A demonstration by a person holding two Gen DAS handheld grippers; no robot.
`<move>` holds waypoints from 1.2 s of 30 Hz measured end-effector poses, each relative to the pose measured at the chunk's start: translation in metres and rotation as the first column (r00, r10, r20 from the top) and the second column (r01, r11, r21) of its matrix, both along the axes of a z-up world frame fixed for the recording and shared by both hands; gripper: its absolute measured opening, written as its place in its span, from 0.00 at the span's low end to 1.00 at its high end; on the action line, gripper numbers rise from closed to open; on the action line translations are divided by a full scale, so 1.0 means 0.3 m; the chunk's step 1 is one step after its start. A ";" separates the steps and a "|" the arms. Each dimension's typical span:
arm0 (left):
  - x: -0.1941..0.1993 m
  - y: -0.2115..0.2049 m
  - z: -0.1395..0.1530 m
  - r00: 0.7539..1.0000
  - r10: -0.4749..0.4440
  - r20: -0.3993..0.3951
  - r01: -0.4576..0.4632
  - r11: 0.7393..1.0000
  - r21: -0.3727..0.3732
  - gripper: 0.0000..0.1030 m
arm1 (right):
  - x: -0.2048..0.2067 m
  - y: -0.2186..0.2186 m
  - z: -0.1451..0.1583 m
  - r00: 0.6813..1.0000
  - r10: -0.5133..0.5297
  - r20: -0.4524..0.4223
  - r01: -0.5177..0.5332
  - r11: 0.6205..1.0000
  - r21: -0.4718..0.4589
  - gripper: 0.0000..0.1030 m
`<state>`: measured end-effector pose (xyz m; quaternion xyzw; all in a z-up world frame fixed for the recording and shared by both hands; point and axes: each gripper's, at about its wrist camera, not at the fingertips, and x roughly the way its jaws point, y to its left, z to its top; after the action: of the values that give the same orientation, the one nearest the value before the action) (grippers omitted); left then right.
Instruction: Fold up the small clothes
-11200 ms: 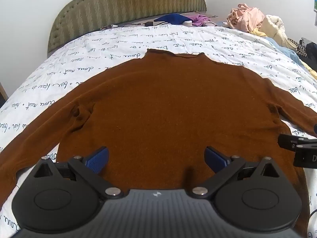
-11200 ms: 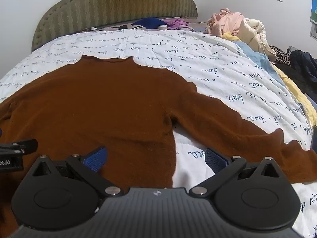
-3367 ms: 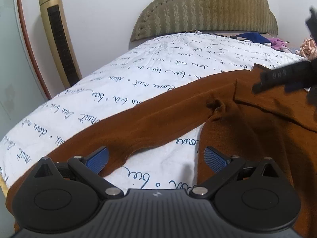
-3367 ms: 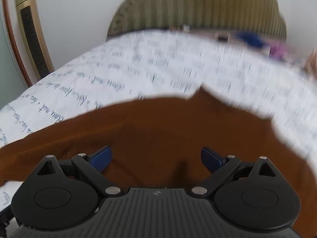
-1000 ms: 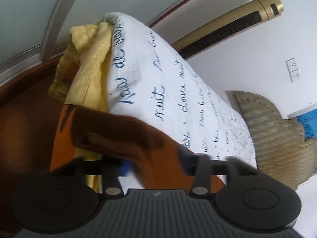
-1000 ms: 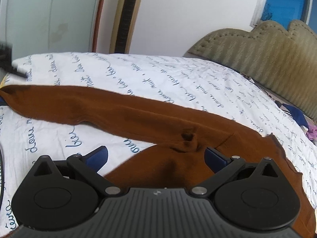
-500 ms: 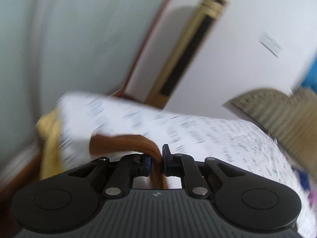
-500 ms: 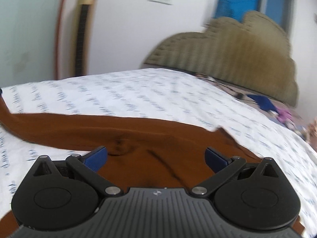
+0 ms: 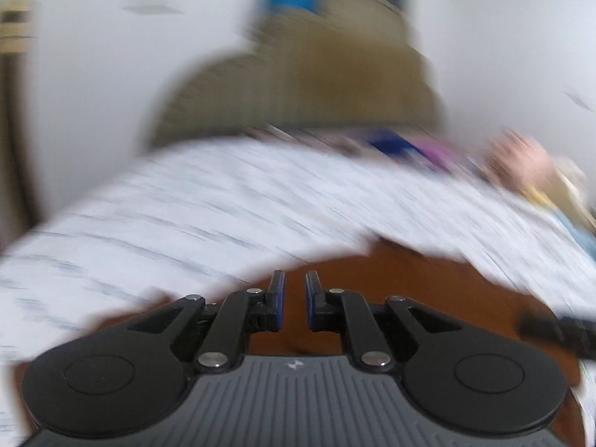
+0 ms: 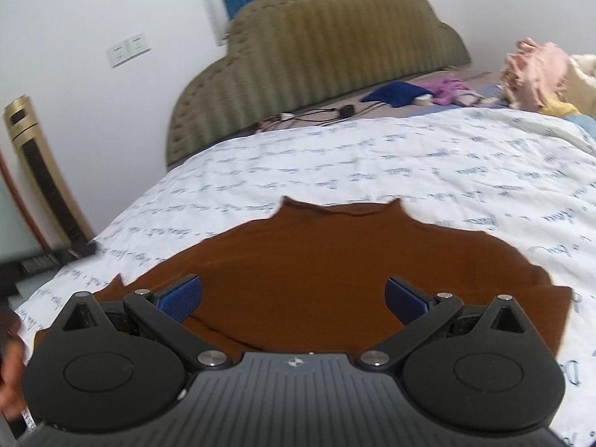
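Note:
A brown long-sleeved sweater lies flat on the bed, collar towards the headboard, its right side ending in a straight folded edge. My right gripper hovers over its body, open wide with nothing between the pads. The left wrist view is blurred by motion. There my left gripper is over the sweater; its jaws are opening with only a narrow gap. Brown cloth shows through that gap, but the pads do not press on it. A dark blurred shape, the right gripper, sits at the right edge.
The white sheet with blue writing covers the bed up to an olive headboard. A pile of clothes sits at the far right, with a blue cloth and cables by the headboard. A gold tower fan stands on the left.
My left gripper, shut on the sleeve half a second ago, swung from the bed's left edge over the sweater and its pads have parted. The right gripper turned to face the collar.

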<state>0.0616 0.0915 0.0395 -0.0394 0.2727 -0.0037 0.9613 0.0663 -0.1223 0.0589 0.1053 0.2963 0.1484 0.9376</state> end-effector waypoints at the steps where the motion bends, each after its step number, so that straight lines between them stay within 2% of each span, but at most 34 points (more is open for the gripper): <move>1: 0.022 -0.044 -0.030 0.996 -0.073 -0.054 0.073 0.997 0.007 0.22 | 0.001 -0.011 -0.007 1.000 -0.003 -0.006 0.003 1.000 0.007 1.00; 2: 0.032 -0.072 -0.055 0.988 -0.119 -0.099 0.121 0.993 0.015 0.37 | 0.007 -0.017 -0.013 1.000 -0.003 -0.015 0.003 1.000 0.016 1.00; 3: 0.039 -0.096 -0.087 0.979 -0.153 -0.137 0.159 0.987 0.035 0.46 | 0.012 -0.025 -0.018 1.000 -0.005 -0.023 0.005 1.000 0.023 1.00; 4: 0.033 -0.121 -0.106 0.974 -0.164 -0.153 0.176 0.982 0.064 0.65 | 0.017 -0.030 -0.025 1.000 -0.007 -0.029 0.008 1.000 0.028 1.00; 5: 0.017 -0.140 -0.123 0.975 -0.164 -0.152 0.180 0.978 0.100 0.75 | 0.020 -0.032 -0.028 0.999 -0.009 -0.032 0.010 0.999 0.032 1.00; 7: -0.019 -0.145 -0.120 0.982 -0.148 -0.116 0.167 0.971 0.170 0.77 | 0.027 -0.037 -0.037 0.999 -0.016 -0.037 0.017 0.999 0.035 1.00; 8: -0.041 -0.131 -0.103 0.985 -0.139 -0.104 0.156 0.972 0.178 0.77 | 0.029 -0.037 -0.037 0.999 -0.016 -0.040 0.018 0.999 0.036 1.00; 9: -0.052 -0.103 -0.087 0.988 -0.129 -0.087 0.142 0.976 0.163 0.79 | 0.030 -0.036 -0.039 0.999 -0.016 -0.042 0.018 0.999 0.038 1.00; 11: -0.062 -0.029 -0.052 0.994 -0.090 -0.064 0.096 0.989 0.110 0.92 | 0.033 -0.026 -0.041 0.999 -0.014 -0.047 0.016 0.999 0.038 1.00; 15: -0.063 0.111 -0.004 0.998 0.038 -0.055 -0.035 0.998 0.061 0.92 | 0.040 0.026 -0.045 0.999 0.021 -0.048 -0.019 0.999 0.036 1.00; 19: -0.062 0.225 0.005 0.984 0.167 -0.064 -0.164 0.985 0.054 0.92 | 0.039 0.106 -0.047 0.997 0.070 -0.044 -0.069 0.998 0.008 1.00; 22: -0.079 0.345 0.003 0.955 0.283 -0.084 -0.284 0.959 0.005 0.92 | 0.032 0.173 -0.037 0.992 0.124 -0.033 -0.125 0.992 -0.031 1.00; 25: -0.106 0.460 -0.011 0.918 0.378 -0.117 -0.385 0.922 -0.040 0.92 | 0.023 0.236 -0.035 0.980 0.196 -0.023 -0.197 0.979 -0.050 1.00; 28: -0.137 0.528 -0.025 0.895 0.424 -0.136 -0.434 0.899 -0.051 0.92 | 0.043 0.278 -0.044 0.960 0.275 -0.058 -0.274 0.961 0.037 1.00; 30: -0.159 0.552 -0.032 0.878 0.457 -0.140 -0.465 0.885 -0.026 0.92 | 0.063 0.312 -0.051 0.943 0.323 -0.079 -0.314 0.944 0.104 0.99; 31: -0.172 0.557 -0.033 0.871 0.471 -0.136 -0.478 0.878 -0.014 0.92 | 0.066 0.343 -0.052 0.938 0.340 -0.072 -0.333 0.939 0.088 0.99; 34: -0.212 0.571 -0.034 0.856 0.506 -0.109 -0.506 0.862 0.028 0.92 | 0.068 0.474 -0.052 0.930 0.363 -0.054 -0.366 0.927 -0.078 0.99; 36: -0.238 0.582 -0.034 0.838 0.536 -0.106 -0.534 0.844 0.053 0.92 | 0.085 0.549 -0.049 0.911 0.409 -0.055 -0.412 0.905 -0.103 0.99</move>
<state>-0.0098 0.2661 0.0292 -0.1038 0.3063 0.2699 0.9069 0.0919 0.0425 0.0441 -0.0101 0.3347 0.3237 0.8849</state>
